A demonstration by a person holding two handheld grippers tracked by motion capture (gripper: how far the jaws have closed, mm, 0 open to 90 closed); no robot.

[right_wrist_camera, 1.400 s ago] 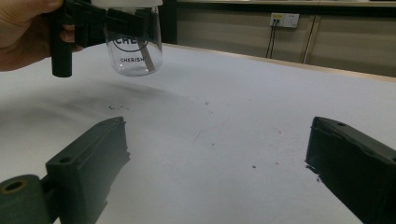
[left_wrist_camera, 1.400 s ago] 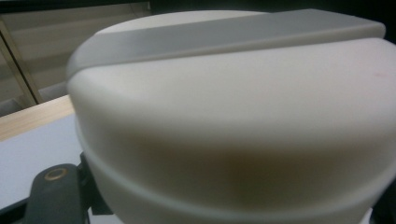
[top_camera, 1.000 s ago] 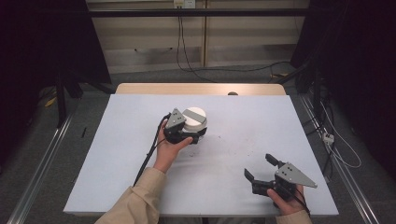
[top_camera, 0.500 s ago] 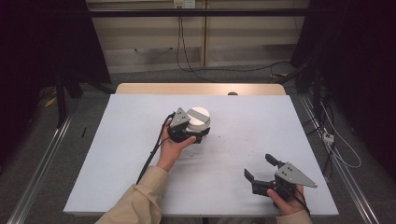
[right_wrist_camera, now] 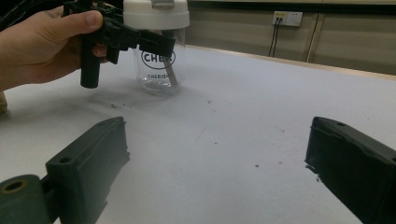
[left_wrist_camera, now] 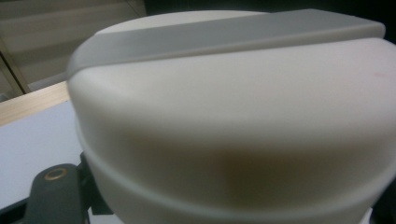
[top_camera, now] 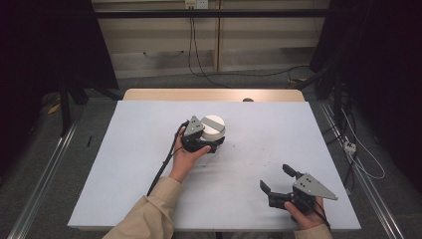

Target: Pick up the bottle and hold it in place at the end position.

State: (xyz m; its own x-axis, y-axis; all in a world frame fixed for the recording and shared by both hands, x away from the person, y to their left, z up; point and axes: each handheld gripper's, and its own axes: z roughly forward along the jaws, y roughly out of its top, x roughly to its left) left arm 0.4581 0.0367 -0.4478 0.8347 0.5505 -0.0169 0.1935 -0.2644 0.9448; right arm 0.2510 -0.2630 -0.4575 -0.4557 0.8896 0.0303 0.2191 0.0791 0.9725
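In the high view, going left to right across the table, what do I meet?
Left hand → left tool → jar → right tool

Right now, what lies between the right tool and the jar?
Only bare white table, faintly speckled, lies between the right tool and the clear, white-lidded jar; the right gripper view shows it.

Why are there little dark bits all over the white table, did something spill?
Small dark specks and smudges dot the white table between the clear plastic jar with the white lid and the right gripper. They look like crumbs or scuffs, not liquid. The jar stands upright, lid on; nothing looks tipped or broken.
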